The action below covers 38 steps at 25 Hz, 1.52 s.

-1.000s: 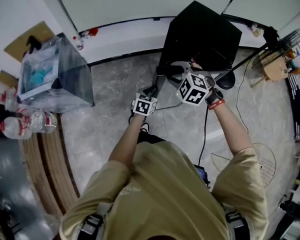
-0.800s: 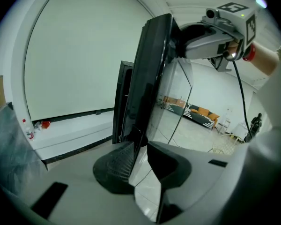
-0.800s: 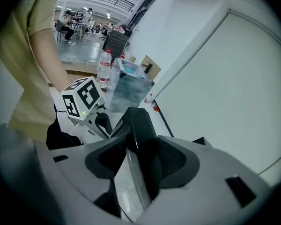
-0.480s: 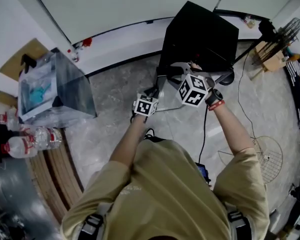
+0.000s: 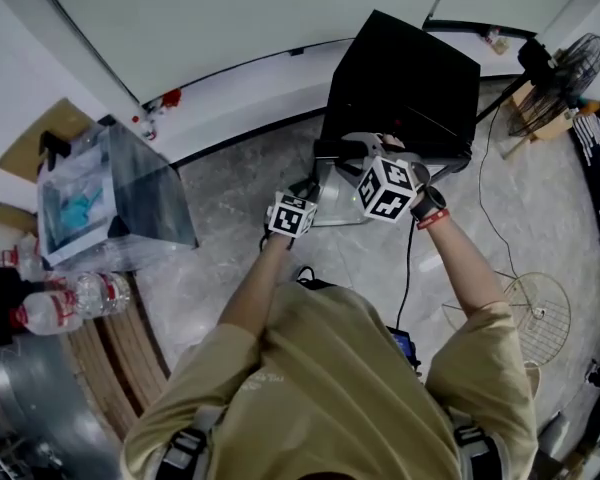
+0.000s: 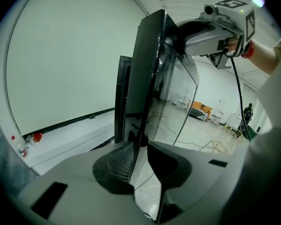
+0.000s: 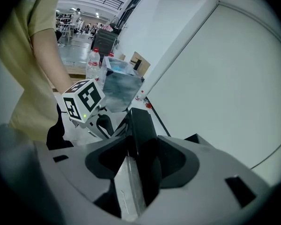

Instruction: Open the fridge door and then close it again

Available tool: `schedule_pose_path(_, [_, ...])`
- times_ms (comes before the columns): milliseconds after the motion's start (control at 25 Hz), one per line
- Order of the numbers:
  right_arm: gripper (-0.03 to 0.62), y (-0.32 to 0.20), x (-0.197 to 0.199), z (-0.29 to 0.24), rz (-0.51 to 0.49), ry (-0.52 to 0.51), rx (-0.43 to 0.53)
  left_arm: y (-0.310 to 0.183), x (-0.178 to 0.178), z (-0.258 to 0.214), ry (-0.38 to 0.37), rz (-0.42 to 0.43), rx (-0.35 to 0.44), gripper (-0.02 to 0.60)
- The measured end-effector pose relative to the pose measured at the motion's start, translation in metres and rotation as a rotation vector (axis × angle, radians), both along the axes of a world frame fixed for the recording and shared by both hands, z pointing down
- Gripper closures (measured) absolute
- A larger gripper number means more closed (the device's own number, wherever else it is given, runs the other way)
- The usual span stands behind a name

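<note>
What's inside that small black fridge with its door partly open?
Nothing of the inside shows. From above, the top of the fridge covers it. In both gripper views the door, clamped by the left gripper and the right gripper, blocks it.

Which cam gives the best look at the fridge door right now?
Left gripper view: the fridge door stands tall mid-frame, its edge between the fingers of the left gripper, with the right gripper on it higher up. Head view shows it foreshortened behind the grippers; right gripper view shows only its edge.
</note>
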State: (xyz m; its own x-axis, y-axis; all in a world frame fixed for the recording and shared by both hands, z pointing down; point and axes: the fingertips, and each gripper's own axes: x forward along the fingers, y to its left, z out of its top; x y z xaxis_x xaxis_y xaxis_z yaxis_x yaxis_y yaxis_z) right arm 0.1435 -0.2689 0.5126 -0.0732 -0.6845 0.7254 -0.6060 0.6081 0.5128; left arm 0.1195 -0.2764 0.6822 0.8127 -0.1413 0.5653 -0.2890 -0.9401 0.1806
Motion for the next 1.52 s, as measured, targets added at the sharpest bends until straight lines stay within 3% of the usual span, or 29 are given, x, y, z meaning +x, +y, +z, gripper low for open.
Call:
schedule_pose_path(640, [0.375,-0.048,0.038,0.002,0.109,-0.027,0.009,-0.053,0.041,0.002,-0.008,0.074,0.011,0.482])
schedule_pose_path(1040, [0.375,-0.072,0.058,0.003,0.206,-0.022,0.012,-0.077,0.062,0.003,-0.014,0.193,0.004,0.482])
schedule_pose_path(1520, [0.372,-0.097,0.085,0.007,0.353,0.027,0.054,-0.103,0.092,0.003,-0.017,0.267,0.006,0.482])
